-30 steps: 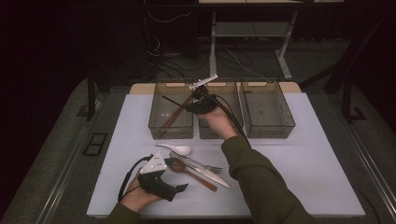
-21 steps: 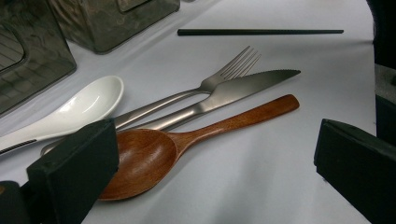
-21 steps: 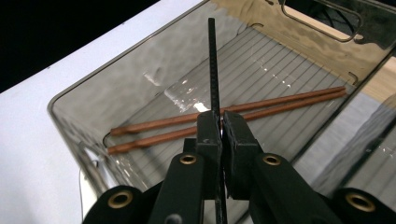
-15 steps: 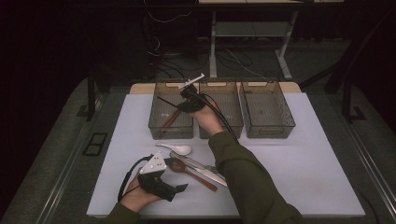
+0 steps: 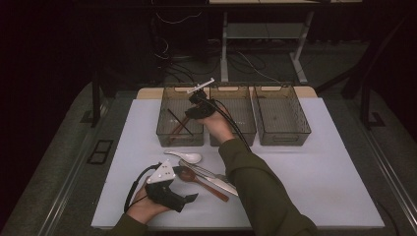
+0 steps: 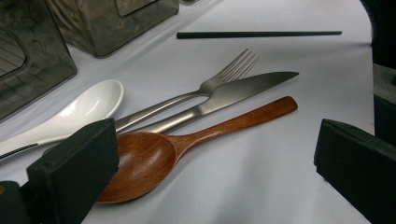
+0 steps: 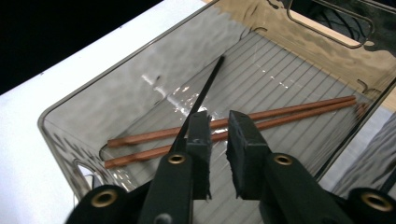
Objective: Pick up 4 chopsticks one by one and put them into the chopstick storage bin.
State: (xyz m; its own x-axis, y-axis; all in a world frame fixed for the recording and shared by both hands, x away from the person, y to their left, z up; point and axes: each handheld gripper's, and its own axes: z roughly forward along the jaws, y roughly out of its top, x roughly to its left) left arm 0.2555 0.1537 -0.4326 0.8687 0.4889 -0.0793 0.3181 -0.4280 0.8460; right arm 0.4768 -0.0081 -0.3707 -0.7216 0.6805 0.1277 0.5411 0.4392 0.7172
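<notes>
My right gripper (image 5: 196, 105) hangs over the left smoky bin (image 5: 164, 132). In the right gripper view its jaws (image 7: 218, 126) have just been opening and stand a little apart with nothing between them. A black chopstick (image 7: 205, 91) lies on the bin floor just left of the left jaw, across two brown chopsticks (image 7: 289, 109). My left gripper (image 5: 186, 184) rests wide open on the white table (image 5: 319, 177). Just ahead of its jaws (image 6: 215, 140) lie a wooden spoon (image 6: 140, 161), a knife (image 6: 233, 93), a fork (image 6: 233, 70) and a white spoon (image 6: 88, 105).
A second black chopstick (image 6: 259, 34) lies on the table beyond the cutlery. The middle bin (image 5: 241, 132) and the right bin (image 5: 282, 135) stand beside the left one along the back. The person's right sleeve (image 5: 260, 187) crosses the table's middle.
The right gripper moved left from above the middle bin to over the left bin. The black chopstick it carried now lies in that bin. The left gripper kept still.
</notes>
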